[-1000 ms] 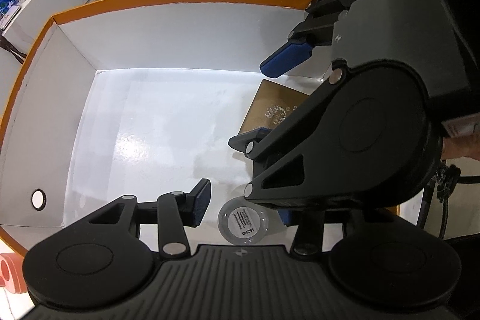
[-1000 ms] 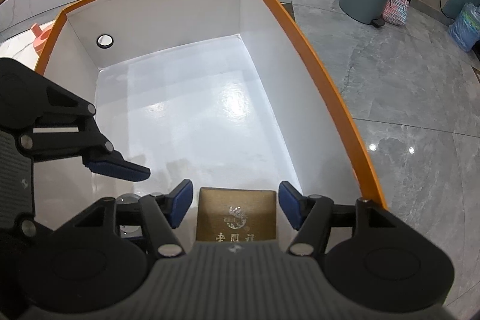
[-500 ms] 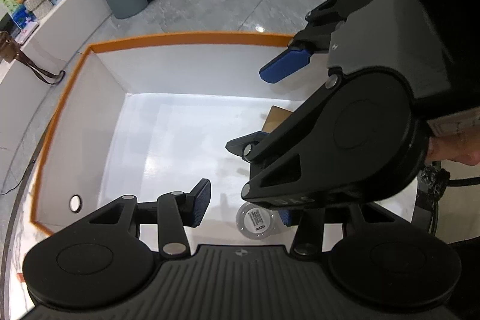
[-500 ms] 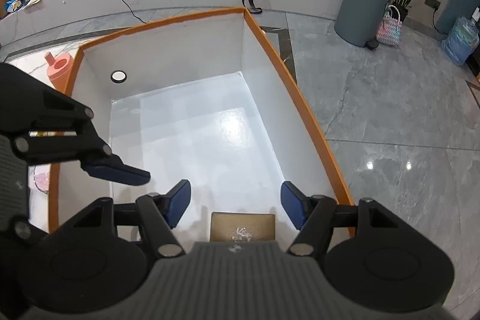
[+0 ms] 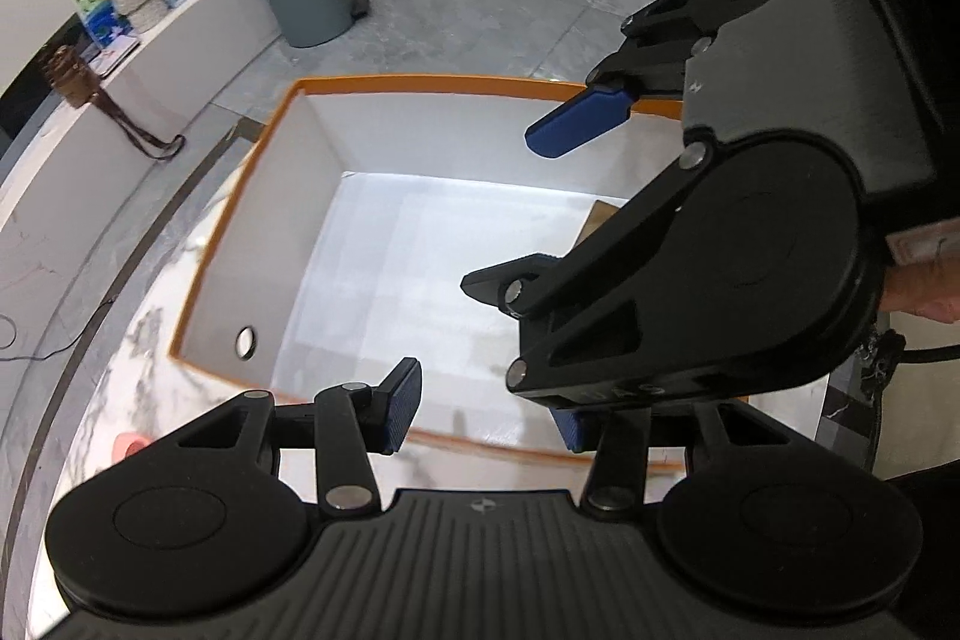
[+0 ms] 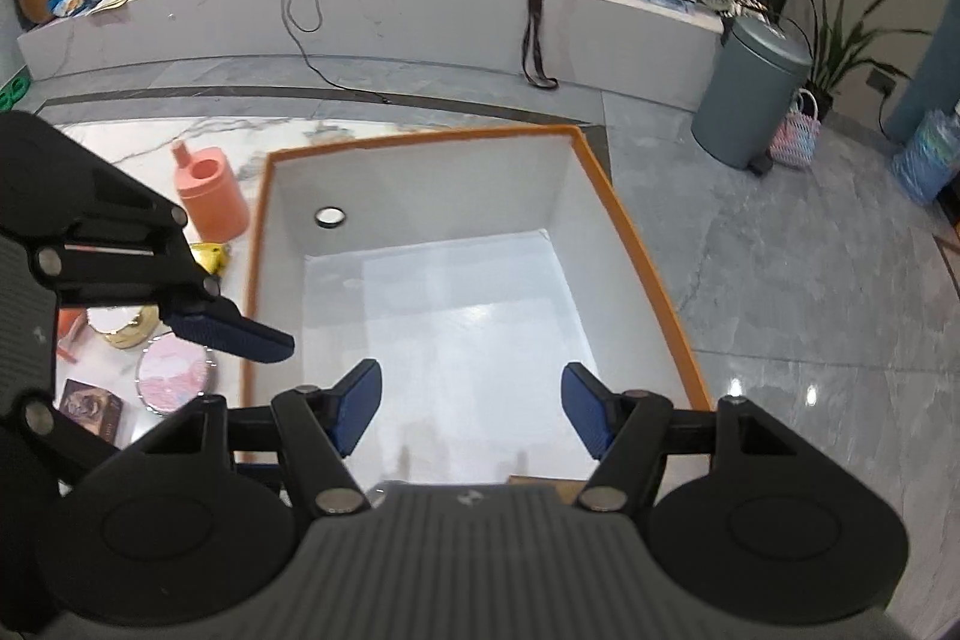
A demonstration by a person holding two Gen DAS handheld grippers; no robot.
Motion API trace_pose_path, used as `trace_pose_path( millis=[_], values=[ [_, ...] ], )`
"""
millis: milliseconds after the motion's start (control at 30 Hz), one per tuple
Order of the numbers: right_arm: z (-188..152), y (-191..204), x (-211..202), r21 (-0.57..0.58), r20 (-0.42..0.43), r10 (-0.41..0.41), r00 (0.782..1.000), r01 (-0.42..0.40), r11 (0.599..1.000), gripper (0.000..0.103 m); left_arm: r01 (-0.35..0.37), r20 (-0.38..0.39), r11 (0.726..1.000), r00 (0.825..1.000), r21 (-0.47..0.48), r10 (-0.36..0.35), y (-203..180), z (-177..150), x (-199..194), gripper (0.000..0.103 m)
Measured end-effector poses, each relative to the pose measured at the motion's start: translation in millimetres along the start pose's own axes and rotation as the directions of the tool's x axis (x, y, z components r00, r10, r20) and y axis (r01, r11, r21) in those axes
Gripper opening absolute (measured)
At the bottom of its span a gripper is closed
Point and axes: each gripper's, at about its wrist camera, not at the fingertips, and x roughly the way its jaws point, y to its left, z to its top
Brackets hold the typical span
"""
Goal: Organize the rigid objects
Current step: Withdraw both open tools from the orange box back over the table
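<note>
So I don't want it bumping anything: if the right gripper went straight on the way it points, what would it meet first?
Probably the white floor of the orange-rimmed box. The right gripper is open and empty, and nothing shows ahead of it, though depth is hard to judge.

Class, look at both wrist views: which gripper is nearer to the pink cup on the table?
Left. The left gripper hangs over the box's side nearest the pink cup; the right gripper is over the white box, farther away.
</note>
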Motion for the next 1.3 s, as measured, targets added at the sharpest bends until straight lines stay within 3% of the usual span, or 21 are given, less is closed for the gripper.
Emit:
trace_pose_path(
  millis=[567,1000,1300],
  values=[
    [25.0,87.8,-9.7,-0.167,0.025,0.030,0.999,-0.026,0.986,0.066,-0.059,0.001,0.989,0.998,-0.134,0.060,45.5,-64.7,-47.4,0.056],
    [20.7,134.5,0.5,-0.241,0.003,0.025,1.000,-0.024,0.970,0.066,-0.043,0.096,0.937,0.992,-0.348,0.081,64.2,-156.0,-58.3,0.057],
    [3.7,173.1,16.3,-0.288,-0.002,-0.007,1.000,0.006,0.958,0.066,-0.056,0.124,0.921,0.986,-0.386,0.112,70.7,-202.0,-60.5,0.057]
  ],
)
